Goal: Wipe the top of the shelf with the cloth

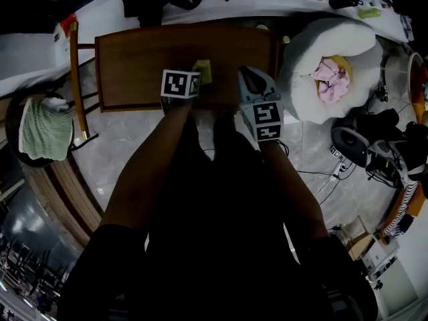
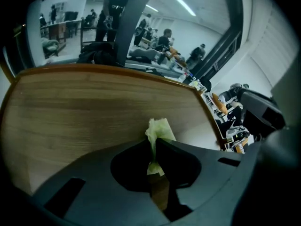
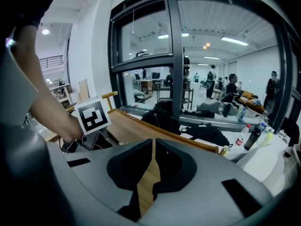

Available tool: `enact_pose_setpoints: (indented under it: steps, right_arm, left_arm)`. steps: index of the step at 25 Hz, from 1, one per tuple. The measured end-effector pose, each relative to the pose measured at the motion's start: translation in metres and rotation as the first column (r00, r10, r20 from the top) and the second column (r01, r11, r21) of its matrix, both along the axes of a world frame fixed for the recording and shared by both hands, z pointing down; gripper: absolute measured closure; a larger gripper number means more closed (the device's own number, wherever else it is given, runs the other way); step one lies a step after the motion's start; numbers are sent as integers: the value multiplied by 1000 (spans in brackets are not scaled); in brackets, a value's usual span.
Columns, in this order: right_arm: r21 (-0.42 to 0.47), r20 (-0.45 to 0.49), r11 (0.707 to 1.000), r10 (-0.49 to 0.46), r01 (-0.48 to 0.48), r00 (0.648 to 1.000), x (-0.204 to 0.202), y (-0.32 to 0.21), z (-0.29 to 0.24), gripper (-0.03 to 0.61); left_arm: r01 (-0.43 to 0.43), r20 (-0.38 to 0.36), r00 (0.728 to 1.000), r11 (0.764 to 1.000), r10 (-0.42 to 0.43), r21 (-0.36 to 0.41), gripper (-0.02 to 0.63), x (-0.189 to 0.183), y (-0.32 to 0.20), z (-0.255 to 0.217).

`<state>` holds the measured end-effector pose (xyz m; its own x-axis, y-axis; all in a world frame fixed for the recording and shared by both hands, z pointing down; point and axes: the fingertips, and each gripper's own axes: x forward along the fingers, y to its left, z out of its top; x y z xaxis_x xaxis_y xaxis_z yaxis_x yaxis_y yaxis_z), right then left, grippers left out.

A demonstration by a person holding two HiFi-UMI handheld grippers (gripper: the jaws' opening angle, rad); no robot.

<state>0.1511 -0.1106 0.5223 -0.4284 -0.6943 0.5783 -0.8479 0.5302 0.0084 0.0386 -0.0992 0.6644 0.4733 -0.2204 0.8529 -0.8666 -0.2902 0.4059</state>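
My arms and dark torso hid the near edge of the shelf top (image 2: 84, 107), which lay bare and wide to the left. My left gripper (image 2: 153, 145) was clamped on the pale green cloth (image 2: 159, 128), only a tuft showing. My right gripper (image 3: 154, 149) was closed, empty, near the right edge; glazed office beyond.
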Motion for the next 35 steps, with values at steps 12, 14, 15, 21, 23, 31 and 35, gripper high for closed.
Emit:
enact_pose_setpoints:
  steps: [12, 14, 15, 21, 23, 31, 35]
  right_arm:
    - [0, 16, 998, -60, 60, 998, -95, -17, 5, 545]
    - [0, 21, 998, -65, 65, 998, -109, -19, 6, 545]
    - [1, 24, 998, -66, 66, 998, -116, -20, 6, 545]
    - [11, 37, 998, -70, 70, 997, -149, -23, 8, 545]
    - [14, 39, 998, -69, 68, 997, -158, -24, 8, 545]
    - [25, 64, 999, -40, 39, 997, -178, -31, 9, 545]
    - [29, 83, 999, -17, 14, 996, -179, -34, 8, 545]
  left_arm:
    - [49, 30, 998, 999, -50, 20, 577, -113, -6, 5]
    - [50, 40, 998, 999, -51, 21, 577, -129, -6, 6]
    - [51, 42, 998, 998, -52, 21, 577, -136, -7, 6]
    - [77, 51, 996, 997, -78, 26, 577, -184, -9, 6]
    - [79, 66, 995, 997, -80, 28, 577, -200, -10, 7]
    - [42, 161, 986, 999, -46, 31, 577, -249, -16, 7]
    - [46, 206, 977, 999, -49, 19, 577, -267, -16, 9]
